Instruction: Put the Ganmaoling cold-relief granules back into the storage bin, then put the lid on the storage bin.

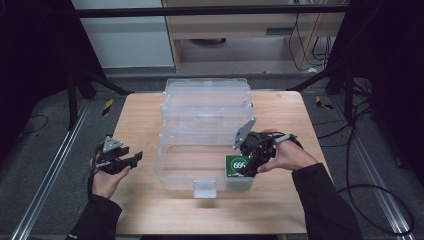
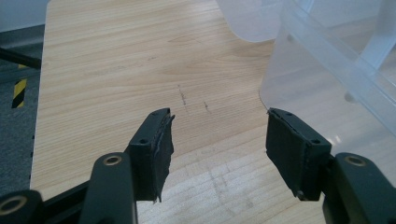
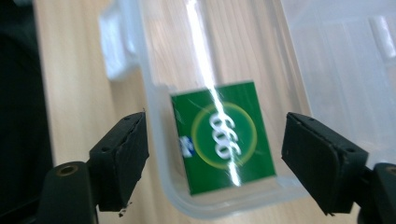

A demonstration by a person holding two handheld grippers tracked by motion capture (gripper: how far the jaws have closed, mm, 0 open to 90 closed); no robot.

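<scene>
Jaws of right gripper (image 1: 248,165) apart, nothing between the pads; green box (image 3: 222,135) lying flat below and beyond them, untouched. Jaws of left gripper (image 1: 131,159) likewise spread, bare wood between them. Green box (image 1: 237,166) resting on floor of clear plastic bin (image 1: 175,150), near-right corner, close against the curved wall, white "666" in a ring on its top face. Bin standing mid-table (image 1: 280,205), lid hinged back toward the far side, latch tab at near wall. Right gripper held over the bin's near-right corner, directly above the box. Left gripper held low at left of the bin, near its wall but apart from it, pointing toward it.
</scene>
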